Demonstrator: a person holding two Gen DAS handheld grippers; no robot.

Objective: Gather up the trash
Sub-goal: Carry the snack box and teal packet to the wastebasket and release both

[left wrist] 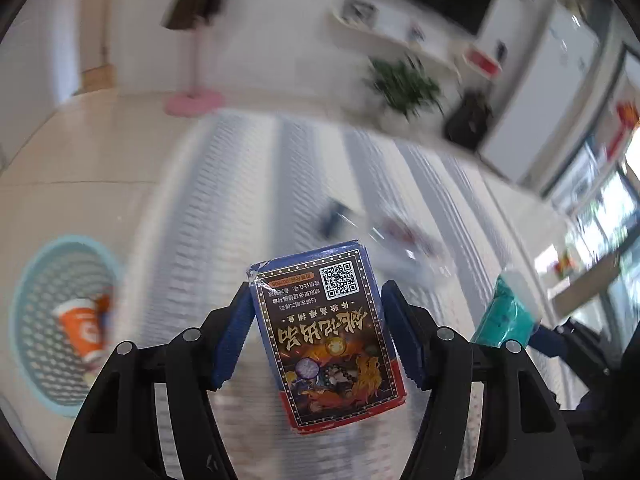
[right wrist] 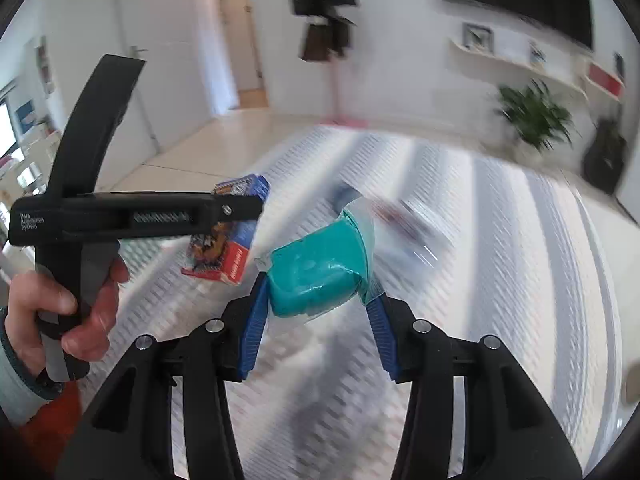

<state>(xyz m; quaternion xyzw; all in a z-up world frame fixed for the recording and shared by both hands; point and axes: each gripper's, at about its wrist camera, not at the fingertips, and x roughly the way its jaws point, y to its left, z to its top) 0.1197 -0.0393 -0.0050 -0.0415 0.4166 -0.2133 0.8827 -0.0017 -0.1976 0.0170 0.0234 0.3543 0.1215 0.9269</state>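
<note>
My left gripper point(left wrist: 316, 312) is shut on a blue and red card box point(left wrist: 328, 332) with a QR code, held above the striped rug; the box also shows in the right wrist view point(right wrist: 224, 240). My right gripper point(right wrist: 316, 300) is shut on a teal plastic packet point(right wrist: 316, 272), also seen in the left wrist view point(left wrist: 506, 312). A light blue mesh basket point(left wrist: 24, 280) stands on the floor at the left, with an orange paper cup point(left wrist: 82, 328) inside. A blurred clear wrapper point(left wrist: 404, 240) and a small dark item point(left wrist: 332, 216) lie on the rug ahead.
A grey striped rug point(right wrist: 500, 260) covers the floor. A pink-based coat stand point(left wrist: 194, 100), a potted plant point(left wrist: 404, 88) and a dark bag point(left wrist: 468, 120) stand at the far wall. My left hand and gripper body point(right wrist: 80, 216) fill the right view's left side.
</note>
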